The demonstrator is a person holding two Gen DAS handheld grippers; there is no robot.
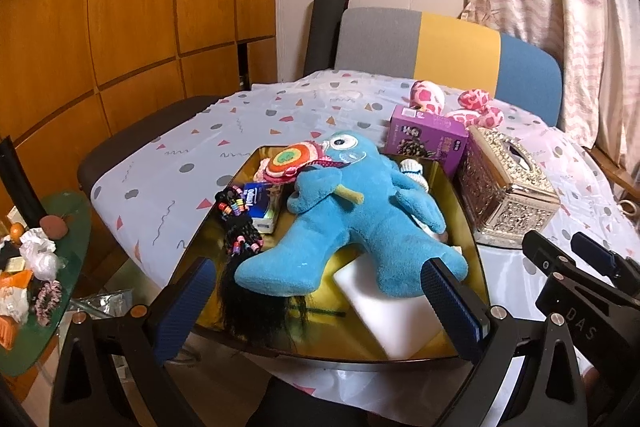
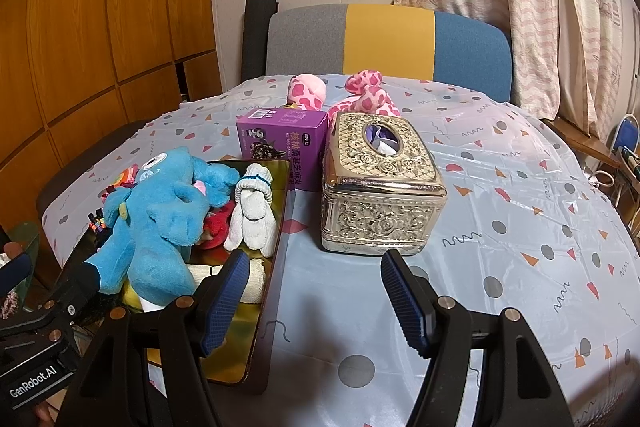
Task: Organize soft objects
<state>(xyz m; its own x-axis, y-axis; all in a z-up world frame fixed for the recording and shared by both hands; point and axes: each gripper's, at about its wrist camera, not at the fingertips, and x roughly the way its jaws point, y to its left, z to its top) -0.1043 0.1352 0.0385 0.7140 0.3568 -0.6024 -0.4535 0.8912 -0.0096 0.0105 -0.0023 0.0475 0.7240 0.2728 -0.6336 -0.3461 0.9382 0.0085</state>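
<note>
The blue plush toy is being framed by the left gripper, jaws spread; the right gripper is being held spread, empty.

You get warm, fairly dim indoor light in both wrist views, falling from overhead. The plastic cloth on the surface shows pale glare streaks toward its right edge, and the gold tray mirrors what lies in it. Fisheye bending curves the wooden wall panels, and black vignetting fills your corners. The centre stays sharp; the edges soften.
</note>
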